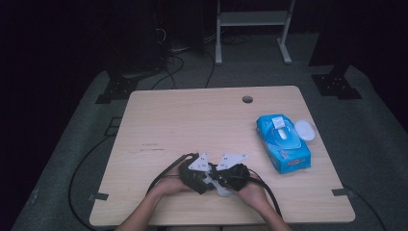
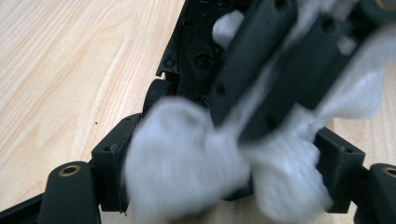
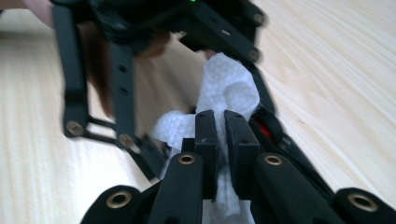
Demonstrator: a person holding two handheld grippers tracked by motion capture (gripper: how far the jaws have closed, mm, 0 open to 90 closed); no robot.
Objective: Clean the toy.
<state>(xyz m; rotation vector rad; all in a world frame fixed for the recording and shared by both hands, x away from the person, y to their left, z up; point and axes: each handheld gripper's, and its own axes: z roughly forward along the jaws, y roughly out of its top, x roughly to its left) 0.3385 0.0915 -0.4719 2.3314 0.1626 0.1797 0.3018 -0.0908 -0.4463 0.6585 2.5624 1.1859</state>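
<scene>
**No legible text on the table**

Printing sits on the blue wipes pack [image 1: 284, 143] at the table's right: a red band with white marks along its near edge, too small to read. The grey plates [image 1: 231, 160] atop the grippers carry tiny dark marks, also unreadable. No lettering appears in either gripper view.

The high view looks forward and down from the person's side, taking in the whole wooden table [image 1: 192, 120] and the dark floor beyond. The left gripper view sits very close, facing along its jaws into a white wipe [image 2: 187, 158] and the opposing gripper. The right gripper view, equally near, faces back. All three views share that wipe [image 3: 229, 88] near the table's front edge.
</scene>
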